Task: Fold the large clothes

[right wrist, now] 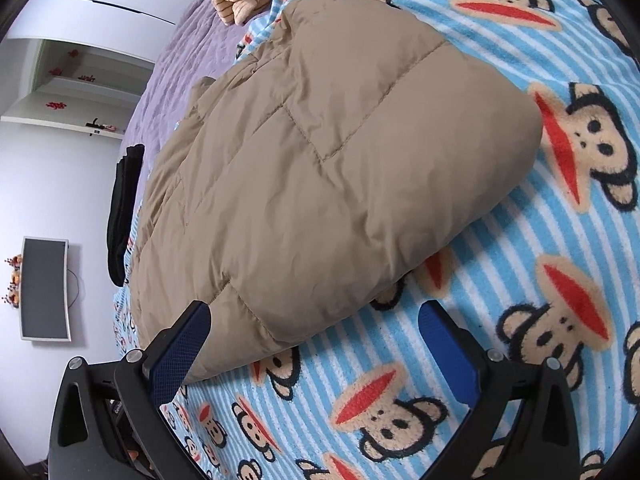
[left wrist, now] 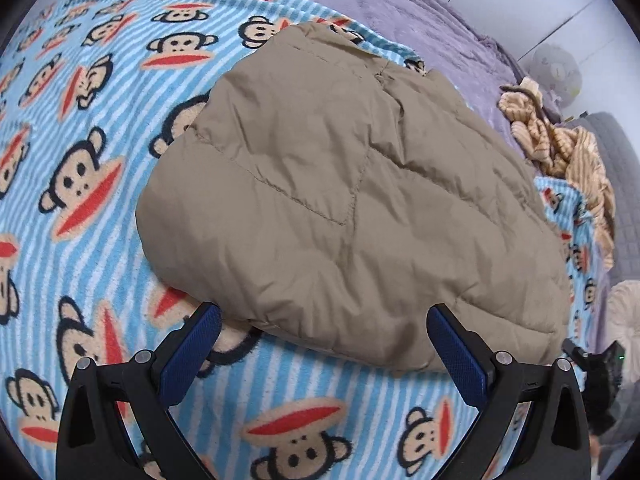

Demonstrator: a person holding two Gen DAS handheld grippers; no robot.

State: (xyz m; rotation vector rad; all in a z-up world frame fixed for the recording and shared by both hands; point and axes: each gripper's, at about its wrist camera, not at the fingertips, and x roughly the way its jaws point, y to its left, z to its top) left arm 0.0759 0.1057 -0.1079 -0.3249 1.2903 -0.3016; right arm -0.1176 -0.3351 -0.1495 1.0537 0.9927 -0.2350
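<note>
We judge the padded jacket (left wrist: 340, 184) soft, bulky and slippery; grip its near hem. Both grippers' jaws stand open, holding nothing.

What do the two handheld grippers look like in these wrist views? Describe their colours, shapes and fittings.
The left gripper and right gripper look alike. Each has two flat fingers faced with blue textured pads, carried on black angular linkage arms with triangular cut-outs. Round silver pins mark the pivots. No cables, markings or sleeves show.
</note>
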